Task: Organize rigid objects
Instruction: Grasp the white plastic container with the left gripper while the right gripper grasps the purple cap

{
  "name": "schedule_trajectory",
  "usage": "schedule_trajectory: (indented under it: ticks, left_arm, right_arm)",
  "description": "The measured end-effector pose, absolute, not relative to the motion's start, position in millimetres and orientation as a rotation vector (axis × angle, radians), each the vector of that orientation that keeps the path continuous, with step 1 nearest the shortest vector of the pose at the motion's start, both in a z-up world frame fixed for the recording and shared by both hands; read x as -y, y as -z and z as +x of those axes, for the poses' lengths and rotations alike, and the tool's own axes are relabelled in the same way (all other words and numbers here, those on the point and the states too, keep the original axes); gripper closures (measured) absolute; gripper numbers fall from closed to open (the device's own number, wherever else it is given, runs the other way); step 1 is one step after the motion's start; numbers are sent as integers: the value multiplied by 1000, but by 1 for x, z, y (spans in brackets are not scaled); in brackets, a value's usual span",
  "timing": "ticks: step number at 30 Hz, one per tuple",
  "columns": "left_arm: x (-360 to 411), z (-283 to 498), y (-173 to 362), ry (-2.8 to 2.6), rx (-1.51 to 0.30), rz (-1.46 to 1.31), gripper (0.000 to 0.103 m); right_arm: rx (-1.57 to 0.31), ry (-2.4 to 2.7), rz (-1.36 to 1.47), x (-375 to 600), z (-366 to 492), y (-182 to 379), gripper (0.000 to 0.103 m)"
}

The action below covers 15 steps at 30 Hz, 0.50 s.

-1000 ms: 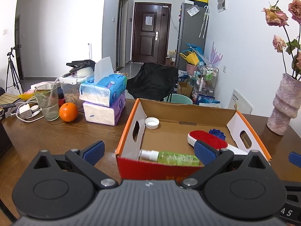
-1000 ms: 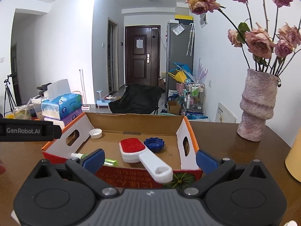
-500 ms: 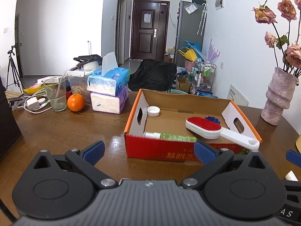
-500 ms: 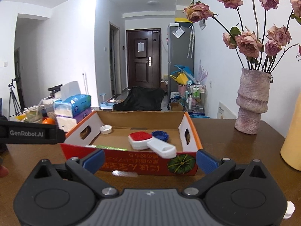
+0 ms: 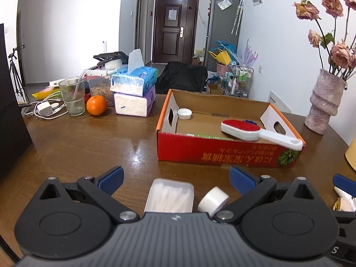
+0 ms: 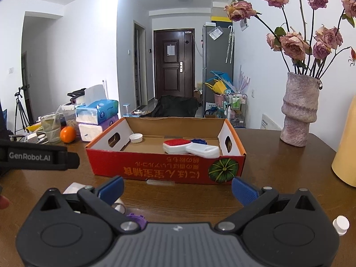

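A red cardboard box (image 5: 213, 153) (image 6: 164, 169) stands on the wooden table. It holds a red and white lint brush (image 5: 244, 129) (image 6: 189, 146), a white cap (image 5: 184, 113) (image 6: 136, 137), a blue cap (image 6: 199, 141) and a green bottle (image 5: 209, 136). My left gripper (image 5: 175, 180) is open, over a clear cotton swab box (image 5: 170, 197) and a white tape roll (image 5: 212, 200). My right gripper (image 6: 176, 188) is open and empty in front of the box. A purple cap (image 6: 136, 219) lies near its left finger.
At the left stand tissue packs (image 5: 133, 91), an orange (image 5: 96, 105), a glass (image 5: 72, 95) and a charger with cables (image 5: 44, 109). A pink vase with dried roses (image 6: 298, 111) stands at the right. A yellow object (image 6: 347, 151) is at the far right edge.
Both grippers have pulled back from the box toward the table's near edge. The swab box, tape roll and purple cap have come into view. Both stay open.
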State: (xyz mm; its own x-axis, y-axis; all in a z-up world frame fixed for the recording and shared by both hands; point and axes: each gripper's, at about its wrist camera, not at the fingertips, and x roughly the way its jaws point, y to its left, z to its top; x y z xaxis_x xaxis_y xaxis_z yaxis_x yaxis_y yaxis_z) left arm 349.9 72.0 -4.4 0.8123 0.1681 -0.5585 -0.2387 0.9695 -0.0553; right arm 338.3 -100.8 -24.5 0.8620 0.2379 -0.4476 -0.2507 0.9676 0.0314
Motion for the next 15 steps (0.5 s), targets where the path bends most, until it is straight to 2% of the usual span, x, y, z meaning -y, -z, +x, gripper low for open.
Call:
schedule_trajectory:
  ticks: [15]
  left_arm:
    - [-87,333,35,-215,-663,-125,0]
  right_arm:
    - [-552,-288,-46,88,314,51,0]
